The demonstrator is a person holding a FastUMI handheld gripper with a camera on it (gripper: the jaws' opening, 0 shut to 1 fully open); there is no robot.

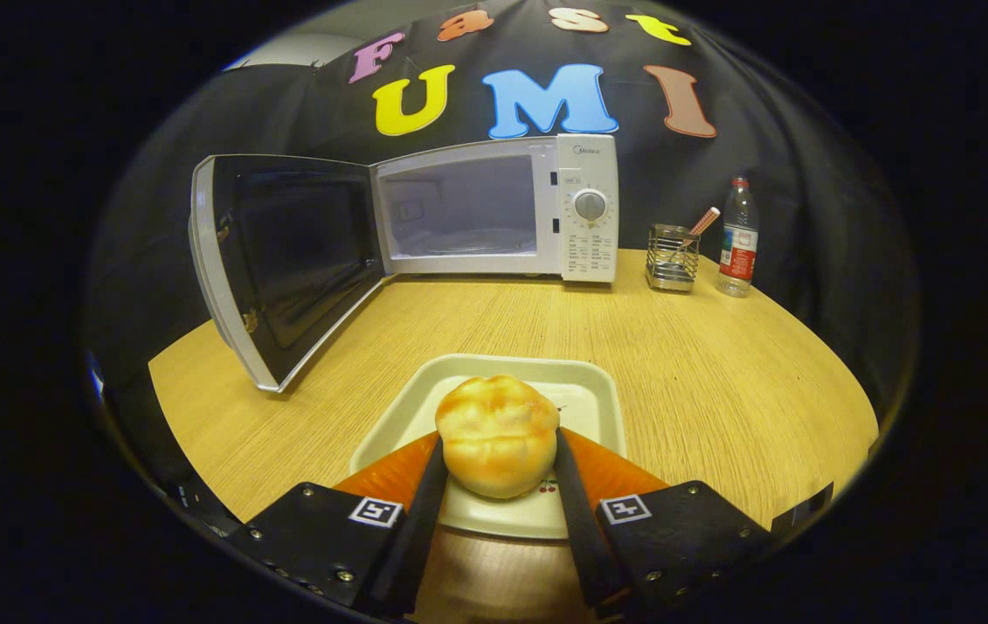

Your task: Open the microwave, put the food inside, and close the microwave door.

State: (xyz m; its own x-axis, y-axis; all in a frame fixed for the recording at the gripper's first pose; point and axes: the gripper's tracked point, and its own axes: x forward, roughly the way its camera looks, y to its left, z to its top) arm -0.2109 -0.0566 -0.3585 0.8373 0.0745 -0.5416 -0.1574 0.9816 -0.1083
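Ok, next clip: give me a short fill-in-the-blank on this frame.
1. The microwave door stands ____.
2. The claw is shut on the ____, over the tray.
3. The wire holder stands between the microwave and the ____.

Missing words: open; bun; bottle

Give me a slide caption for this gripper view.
Tongs shut on a bread bun above its tray, the microwave door open.
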